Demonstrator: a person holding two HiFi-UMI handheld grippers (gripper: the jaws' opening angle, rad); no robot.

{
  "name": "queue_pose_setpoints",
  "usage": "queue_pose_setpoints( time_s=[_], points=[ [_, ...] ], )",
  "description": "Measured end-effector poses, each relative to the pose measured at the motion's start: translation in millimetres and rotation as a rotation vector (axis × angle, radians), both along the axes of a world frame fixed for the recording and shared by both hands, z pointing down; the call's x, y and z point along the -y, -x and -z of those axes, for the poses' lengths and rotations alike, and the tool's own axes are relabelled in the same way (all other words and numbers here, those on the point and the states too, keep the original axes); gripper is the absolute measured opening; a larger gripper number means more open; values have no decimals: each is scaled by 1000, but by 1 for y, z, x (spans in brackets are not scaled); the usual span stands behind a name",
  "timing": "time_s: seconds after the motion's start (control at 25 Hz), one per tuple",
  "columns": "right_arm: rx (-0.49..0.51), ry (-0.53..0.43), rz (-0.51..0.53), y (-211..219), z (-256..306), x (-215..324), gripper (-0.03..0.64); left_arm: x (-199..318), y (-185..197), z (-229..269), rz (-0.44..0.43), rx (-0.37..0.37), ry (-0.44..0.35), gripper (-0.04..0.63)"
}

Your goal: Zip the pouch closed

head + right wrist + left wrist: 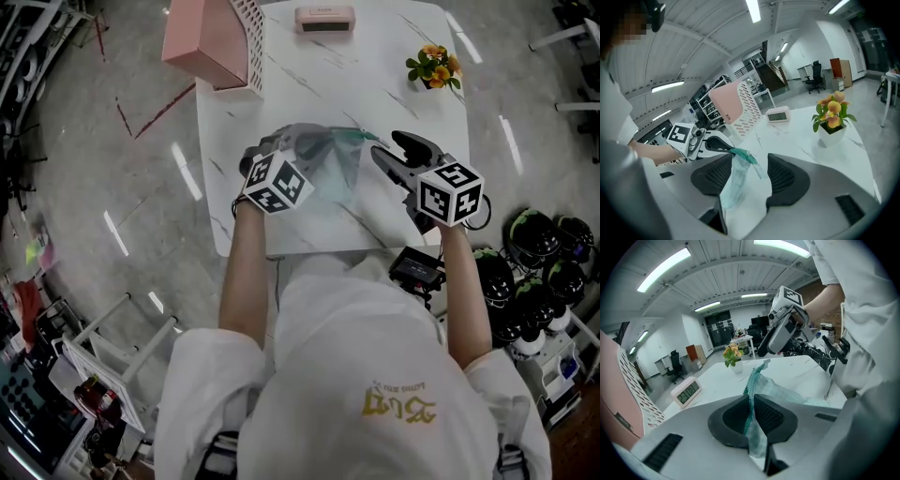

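Keep the left claw (pixel 751 417) clamped just as it is: pressed together on the pouch (pixel 780 392), pinching the teal zipper band (pixel 751 380) flat between both pads, with the loose film trailing out ahead and off to the claw's right. Use that end as the anchor and pull gently away from the right claw (pixel 750 176), drawing the band straight before sliding anything. Note the right claw spread wide, pads clear of the fabric on both sides, yet with a limp fold of pouch hanging in the gap, closer to the pad on the side toward the left claw. Cannot make out a slider or pull tab in any view, so look for it first along the teal edge, near the tip just ahead of that same pad. Close the right claw on the tab alone, not on the film, then run it along the band in one steady line, keeping both claws level to avoid buckling. Probably early in the closing, with no grip on a slider yet. As for looks: thin, translucent, pale green-white, soft and crumpled, edged with a darker teal woven strip; likely to sag and twist unless kept taut. Seemingly lifted off the white table (pixel 375 75), strung between the two claws, directly ahead of each.
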State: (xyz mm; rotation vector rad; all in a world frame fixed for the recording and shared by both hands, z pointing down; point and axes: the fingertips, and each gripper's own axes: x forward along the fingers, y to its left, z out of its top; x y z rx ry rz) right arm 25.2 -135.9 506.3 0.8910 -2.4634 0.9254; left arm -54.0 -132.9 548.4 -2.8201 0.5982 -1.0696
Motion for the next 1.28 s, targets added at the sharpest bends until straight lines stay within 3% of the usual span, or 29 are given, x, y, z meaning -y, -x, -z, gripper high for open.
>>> queue_pose_setpoints(
  time_s=[0.24,0.44,0.6,0.92,1.04,1.16,1.28],
  points=[
    [-29,29,103,13,-15,-6,265,-14,-7,10,-33,-30,1,49],
    [38,93,171,18,-21,-14,262,-22,-11,17,-57,-47,-5,49],
    [86,110,222,26,-20,-21,201,-25,-10,22,-54,-65,-10,49],
    [84,69,223,31,-19,-28,47,-31,-7,27,-32,-88,-4,53],
    [78,43,195,31,-15,-28,31,-30,-7,27,-3,-110,19,72],
    [41,16,178,31,-15,-30,28,-29,-7,29,27,-130,54,137],
    [-17,-18,154,30,-15,-31,26,-28,-5,30,44,-132,88,142]
  ],
)
